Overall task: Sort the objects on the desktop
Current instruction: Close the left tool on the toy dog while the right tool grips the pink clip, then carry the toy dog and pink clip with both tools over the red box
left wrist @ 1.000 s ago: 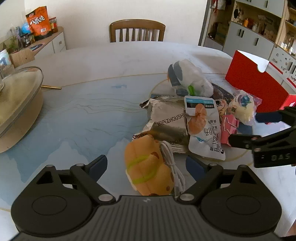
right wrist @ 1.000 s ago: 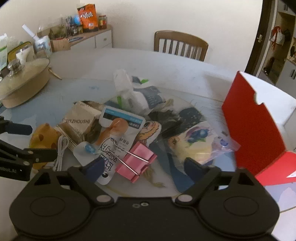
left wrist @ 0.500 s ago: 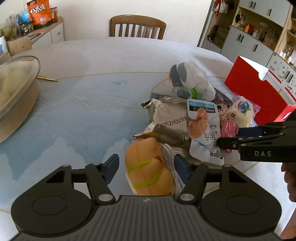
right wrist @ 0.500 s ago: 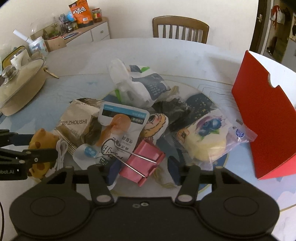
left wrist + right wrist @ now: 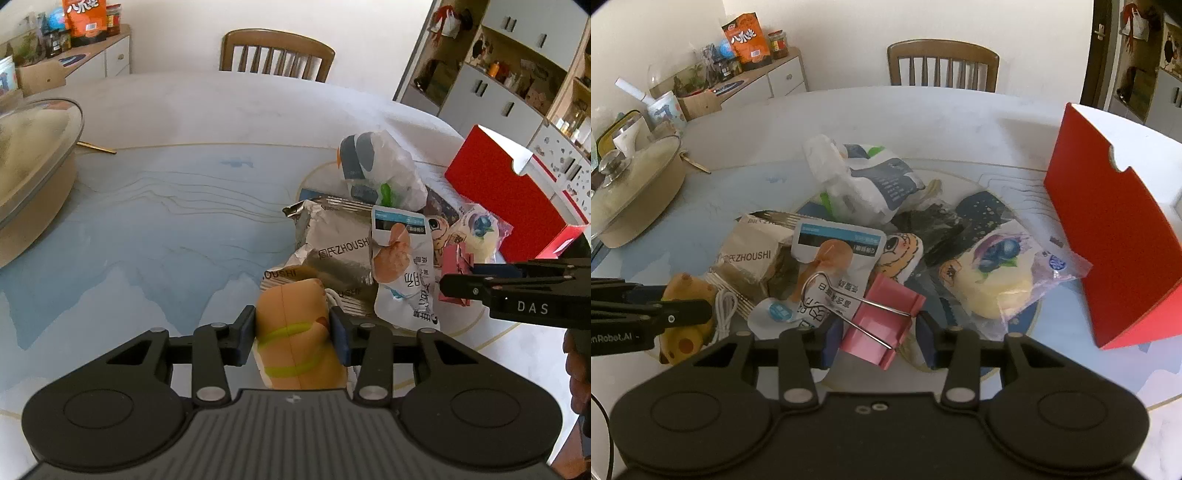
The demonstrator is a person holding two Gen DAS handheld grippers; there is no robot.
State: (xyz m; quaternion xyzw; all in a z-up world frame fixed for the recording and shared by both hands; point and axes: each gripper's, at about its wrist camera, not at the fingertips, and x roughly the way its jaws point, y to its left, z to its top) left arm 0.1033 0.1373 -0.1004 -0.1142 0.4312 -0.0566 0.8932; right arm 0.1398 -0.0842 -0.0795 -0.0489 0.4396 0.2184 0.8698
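An orange squishy toy (image 5: 291,325) with green stripes lies at the near edge of a pile, and my left gripper (image 5: 293,334) is shut on it. A pink binder clip (image 5: 882,306) with steel handles rests on a white snack pouch (image 5: 834,258). My right gripper (image 5: 876,341) is shut on the clip, one finger at each side. The left wrist view shows the right gripper from the side (image 5: 461,278), with the clip (image 5: 452,258) in it. A white cable (image 5: 726,310) lies beside the toy (image 5: 689,291).
The pile holds a grey ZHOUSHI packet (image 5: 750,254), a blueberry bread bag (image 5: 993,280) and a white plastic bag (image 5: 864,181). An open red box (image 5: 1108,236) stands at the right. At the left sits a lidded pot (image 5: 635,184). Behind the table is a chair (image 5: 942,62).
Both grippers went from wide open to shut: the left onto the orange toy, the right onto the pink clip. Both moved slightly forward over the pile.
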